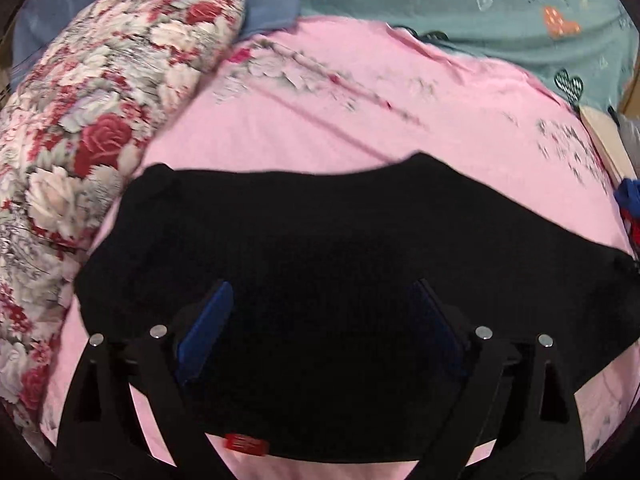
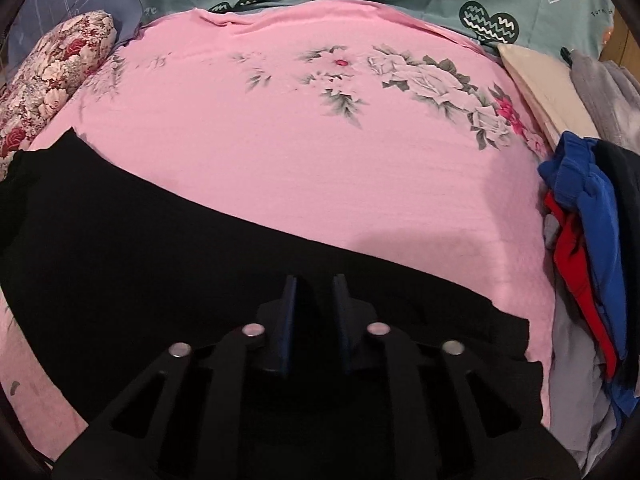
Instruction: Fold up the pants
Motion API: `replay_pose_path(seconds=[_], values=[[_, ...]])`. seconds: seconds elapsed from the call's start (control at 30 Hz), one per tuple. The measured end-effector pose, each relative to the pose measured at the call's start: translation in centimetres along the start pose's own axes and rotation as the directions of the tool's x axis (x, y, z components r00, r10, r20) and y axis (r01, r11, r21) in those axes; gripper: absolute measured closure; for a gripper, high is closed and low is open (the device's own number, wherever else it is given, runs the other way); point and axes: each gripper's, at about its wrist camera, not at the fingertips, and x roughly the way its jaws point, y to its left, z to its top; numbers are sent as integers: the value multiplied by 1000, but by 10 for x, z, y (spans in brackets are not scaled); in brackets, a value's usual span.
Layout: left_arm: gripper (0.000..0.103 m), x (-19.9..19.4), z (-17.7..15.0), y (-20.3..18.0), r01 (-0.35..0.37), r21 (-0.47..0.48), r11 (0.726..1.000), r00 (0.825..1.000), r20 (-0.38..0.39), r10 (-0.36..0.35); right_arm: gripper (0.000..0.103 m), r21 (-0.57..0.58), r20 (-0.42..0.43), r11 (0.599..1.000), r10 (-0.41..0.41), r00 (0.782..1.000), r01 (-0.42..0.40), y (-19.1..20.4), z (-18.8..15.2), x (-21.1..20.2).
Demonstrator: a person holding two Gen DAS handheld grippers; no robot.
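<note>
**Mia:** Pants! Those soft black cloth pants [image 1: 340, 248] are lying flat on the bed, on the pink sheet with white flowers [image 2: 280, 152]. A rosy flowered pillow [image 1: 80, 120] sits just beside them at one end, and a heap of blue and red clothes [image 2: 580, 220] is near the other end.

**Ben:** Will they be hard to move?

**Mia:** I don't think so. They look light and floppy. They will bend and sag anywhere you lift them, so it is best to pinch them at an edge or a corner, one end for each hand.

**Ben:** What are the tongs doing?

**Mia:** The left tongs [image 1: 324, 320] are wide apart over the black cloth, with nothing pinched. Cloth lies under and between the blue pads [image 1: 208, 320], but they do not squeeze it.

**Ben:** And the other ones?

**Mia:** The right tongs [image 2: 314, 312] are almost together, right over the long edge of the pants. It is all black down there, so I can't see if a bit of cloth is caught inside.
</note>
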Motion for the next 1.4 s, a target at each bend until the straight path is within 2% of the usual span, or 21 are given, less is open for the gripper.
replay_pose_path(seconds=[0.07, 0.23, 0.3, 0.33, 0.37, 0.4, 0.43, 0.53, 0.6, 0.67, 0.7, 0.8, 0.83, 0.9, 1.0, 1.1, 1.17, 1.23, 1.27, 1.33, 1.4], values=[[11, 10, -3, -5, 6, 1, 1000, 1000, -31, -6, 102, 5, 6, 1000, 5, 1000, -5, -2, 2, 1], [11, 25, -16, -8, 7, -25, 1000, 995, -94, -9, 103, 109, 65, 994, -18, 998, 11, -15, 11, -1], [11, 27, -19, -10, -9, -8, 1000, 996, -93, 8, 103, 140, 71, 984, -118, 991, 107, -21, 14, 3], [11, 26, -22, -12, -15, 3, 1000, 996, -89, 15, 103, 168, 71, 982, -105, 992, 92, -26, 14, 2], [10, 25, -23, -14, -19, 11, 1000, 996, -87, 20, 100, 196, 70, 979, -68, 995, 54, -30, 14, 1], [10, 25, -24, -15, -21, 15, 1000, 996, -87, 22, 82, 218, 64, 976, -32, 997, 17, -35, 13, -2], [10, 26, -25, -15, -25, 20, 999, 996, -85, 27, 59, 216, 69, 976, -30, 997, 15, -34, 13, -6], [9, 26, -25, -17, -31, 22, 999, 996, -85, 32, 57, 81, 70, 997, 13, 997, -19, -14, 15, -11], [9, 24, -25, -16, -27, 16, 1000, 996, -85, 28, 58, 8, 25, 1000, 17, 1000, -17, 1, 15, -3], [9, 23, -26, -15, -18, 12, 1000, 996, -86, 19, 68, -59, -27, 998, 24, 999, -25, 11, 15, 8], [9, 23, -27, -14, -15, 15, 1000, 996, -85, 17, 74, -80, -27, 996, 45, 999, -47, 15, 14, 11], [9, 23, -28, -14, -14, 23, 1000, 996, -86, 15, 86, -84, -41, 992, 88, 995, -92, 15, 15, 11], [8, 23, -29, -15, -13, 26, 1000, 996, -83, 15, 94, -83, -43, 992, 94, 995, -98, 15, 15, 11], [6, 25, -29, -16, -16, 36, 999, 997, -81, 18, 101, -64, -42, 993, 95, 995, -97, 13, 17, 9], [3, 26, -30, -20, -30, 50, 998, 996, -77, 34, 102, -29, 27, 998, 62, 998, -62, 11, 22, -5], [3, 26, -29, -20, -27, 41, 999, 996, -79, 30, 102, -1, 90, 998, 67, 994, -67, 7, 35, -17], [3, 26, -29, -19, -22, 37, 999, 997, -75, 24, 102, -17, 52, 998, 56, 997, -55, 10, 37, -8], [3, 27, -29, -19, -20, 40, 999, 997, -72, 23, 102, -28, -24, 999, 26, 999, -26, 10, 32, 14], [3, 27, -29, -19, -20, 40, 999, 997, -71, 23, 101, -35, -13, 999, 11, 1000, -12, 9, 29, 19], [3, 26, -28, -18, -17, 39, 999, 997, -75, 20, 67, -28, 12, 998, -47, 999, 47, 6, 27, 16], [3, 23, -26, -15, -20, 29, 999, 997, -73, 22, 65, 51, 57, 995, -86, 995, 83, -11, 23, -1]])
